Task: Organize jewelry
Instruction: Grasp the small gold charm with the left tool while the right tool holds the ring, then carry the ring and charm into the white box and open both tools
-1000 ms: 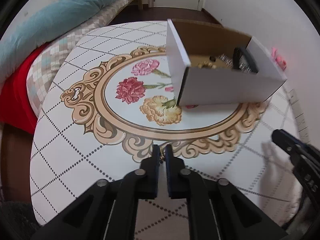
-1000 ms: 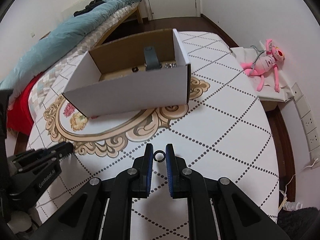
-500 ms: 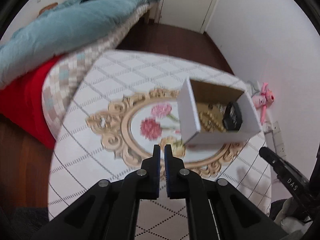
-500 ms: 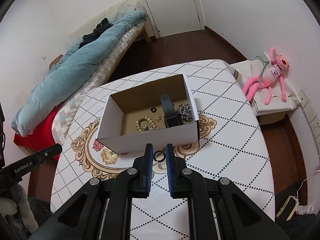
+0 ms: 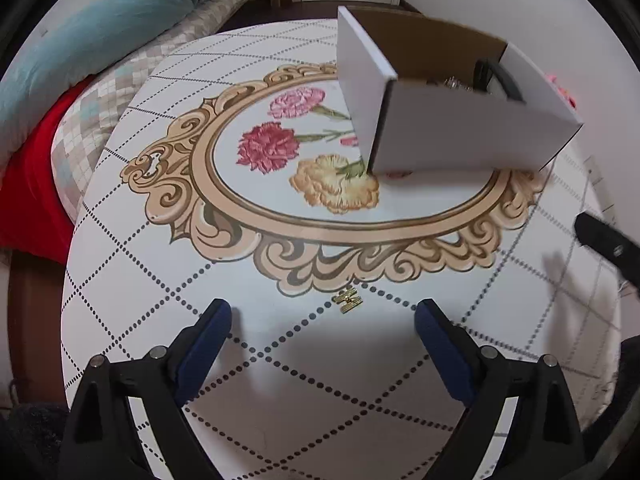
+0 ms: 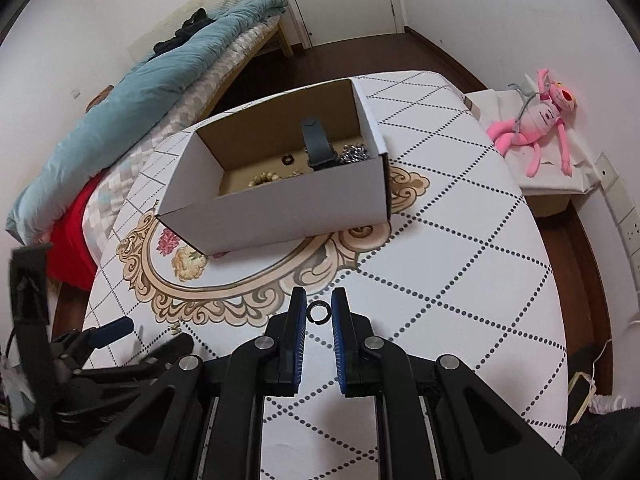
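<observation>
A small gold clasp-like jewelry piece (image 5: pixel 348 300) lay on the surface (image 5: pixel 160 264), at the near rim of the ornate gold scroll frame (image 5: pixel 224 216) printed around three carnations. It sat between the fingertips of the left gripper (image 5: pixel 322 318) but touched neither; those jaws were opening, spread wide to either side of it, with nothing pressed between the blue pads.

A small dark ring (image 6: pixel 319 313) was pinched between the pads of the right gripper (image 6: pixel 319 312), whose jaws stood close together on it, above the dotted diamond pattern near the surface's front edge.

Farther in, a white cardboard box (image 6: pixel 280 208) with a brown inside stood open-topped on the printed frame, toward the far edge of the surface. Inside it lay a dark watch strap (image 6: pixel 316 148) leaning against the back wall, a pale bead bracelet (image 6: pixel 266 178) near the front wall, a silvery chain heap (image 6: pixel 354 153) in the right corner, and a tiny dark piece (image 6: pixel 287 159) on the floor of the box.

In the right wrist view the left gripper (image 6: pixel 156 334) appeared near the surface's left front edge, blurred.

Beyond the surface, a bed (image 6: pixel 132 96) carried a teal duvet over a checked cover and a red sheet. A pink plush toy (image 6: pixel 536 120) lay on a low white stand by the right wall.
</observation>
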Demonstrator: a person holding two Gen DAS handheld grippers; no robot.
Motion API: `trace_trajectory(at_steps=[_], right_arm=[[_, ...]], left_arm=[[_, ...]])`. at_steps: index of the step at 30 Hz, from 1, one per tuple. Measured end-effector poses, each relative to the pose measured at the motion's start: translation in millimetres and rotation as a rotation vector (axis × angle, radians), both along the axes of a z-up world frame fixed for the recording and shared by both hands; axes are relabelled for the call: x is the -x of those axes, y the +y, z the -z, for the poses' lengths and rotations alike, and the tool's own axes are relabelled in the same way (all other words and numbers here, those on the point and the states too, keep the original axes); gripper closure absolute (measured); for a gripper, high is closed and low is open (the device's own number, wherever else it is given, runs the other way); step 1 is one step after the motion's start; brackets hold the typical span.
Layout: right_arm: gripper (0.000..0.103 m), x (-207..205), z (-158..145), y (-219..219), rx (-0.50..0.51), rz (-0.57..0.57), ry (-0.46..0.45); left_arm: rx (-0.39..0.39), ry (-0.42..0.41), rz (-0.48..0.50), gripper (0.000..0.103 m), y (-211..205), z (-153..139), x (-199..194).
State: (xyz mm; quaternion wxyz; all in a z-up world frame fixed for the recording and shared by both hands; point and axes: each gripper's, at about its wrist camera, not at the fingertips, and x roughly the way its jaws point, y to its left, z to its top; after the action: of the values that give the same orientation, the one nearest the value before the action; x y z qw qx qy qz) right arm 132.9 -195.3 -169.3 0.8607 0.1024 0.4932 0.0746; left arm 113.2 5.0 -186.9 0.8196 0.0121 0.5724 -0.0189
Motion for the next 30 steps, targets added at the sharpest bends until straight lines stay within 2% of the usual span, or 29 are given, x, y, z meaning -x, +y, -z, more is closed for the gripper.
trace_trajectory(at_steps=[3,5,6,7,8,10,15,19,22,25,28,30], right_arm=[[0.090,0,1,-1,0.003,0.002,-0.002],[0.090,0,1,-1,0.006,0.000,-0.001],[0.090,-1,2,-1,0.006,0.001,0.001],[0.090,-1,3,-2,0.007,0.002,0.002],[0.090,0,4,-2,0.008,0.002,0.004],[0.090,0,5,-1,0.008,0.003,0.007],[0.090,0,4,-1,0.008,0.003,-0.001],[0.090,0,-5,-1,-0.007,0.002,-0.013],[0.090,-5,-21,1,-0.044,-0.008,-0.033],[0.090,-22,-41,4,-0.118,-0.031,-0.049],[0.090,-50,-54,8,-0.200,-0.063,-0.038],[0.090,-75,-57,10,-0.226,-0.072,-0.026]], left_arm=[[-0.001,-0.024,-0.006,0.015,2,-1,2],[0.016,-0.046,0.005,0.039,-1,-4,5],[0.014,-0.057,0.013,0.048,-4,-6,6],[0.015,-0.064,0.022,0.070,-5,-8,7],[0.011,-0.065,0.026,0.085,-8,-9,7],[0.009,-0.063,0.032,0.092,-11,-9,6],[0.010,-0.068,0.031,0.092,-9,-10,4],[0.058,-0.063,0.023,0.092,-5,-21,6],[0.141,-0.098,0.040,0.092,-9,-55,-2],[0.249,-0.107,0.047,0.092,-12,-85,-29],[0.346,-0.080,0.037,0.092,-10,-99,-70],[0.366,-0.059,0.033,0.092,-11,-103,-93]])
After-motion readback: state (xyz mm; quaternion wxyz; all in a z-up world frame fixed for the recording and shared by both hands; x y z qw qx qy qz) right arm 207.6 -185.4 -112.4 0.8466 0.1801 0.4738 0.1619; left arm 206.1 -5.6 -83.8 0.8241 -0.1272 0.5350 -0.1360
